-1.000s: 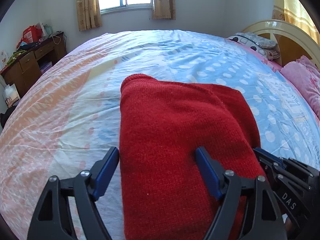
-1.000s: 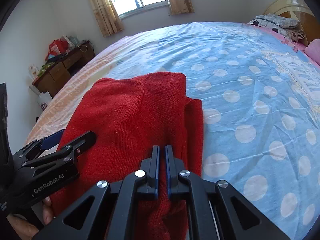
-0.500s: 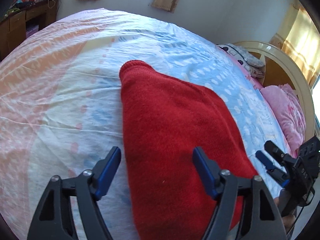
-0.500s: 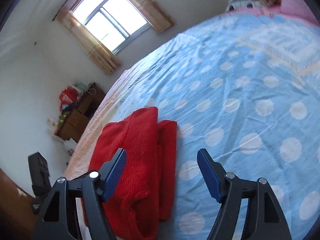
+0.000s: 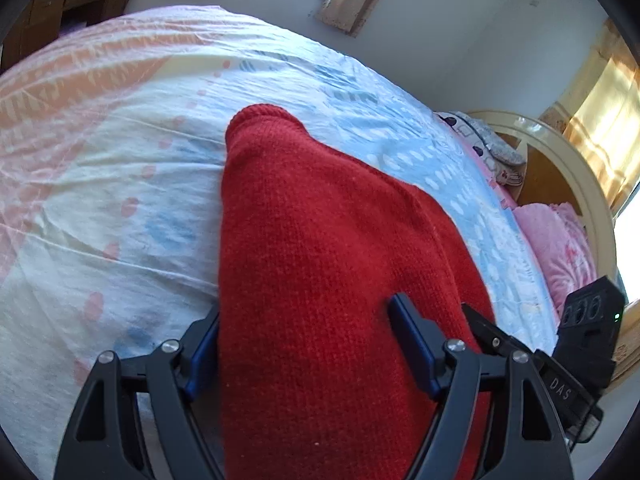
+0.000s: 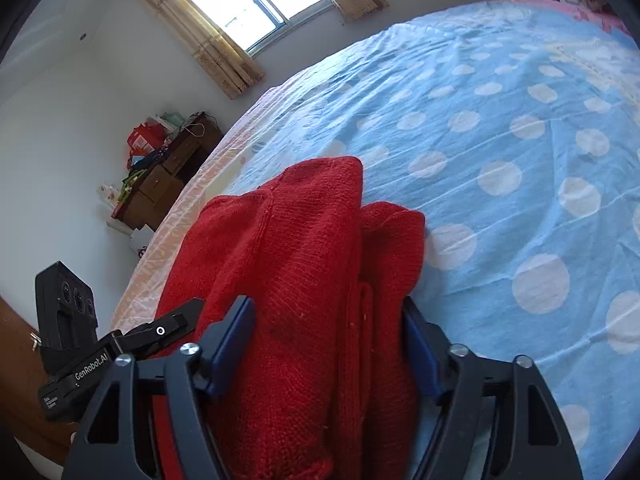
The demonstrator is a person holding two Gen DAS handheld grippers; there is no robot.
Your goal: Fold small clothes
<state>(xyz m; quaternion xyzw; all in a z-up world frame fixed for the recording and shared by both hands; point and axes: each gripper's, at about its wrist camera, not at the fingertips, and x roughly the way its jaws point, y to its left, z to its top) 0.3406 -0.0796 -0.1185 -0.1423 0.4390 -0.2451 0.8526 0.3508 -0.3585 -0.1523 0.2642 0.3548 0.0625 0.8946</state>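
While the folded red knitted sweater lies on the dotted bedsheet, it is straddled by the spread-apart left gripper and right gripper.

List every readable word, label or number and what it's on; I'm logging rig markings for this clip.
"DAS": on the right gripper body, seen from the left wrist view.
"GenRobot.AI": on the left gripper body, seen from the right wrist view.
Smaller print below "GenRobot.AI": too small to read.
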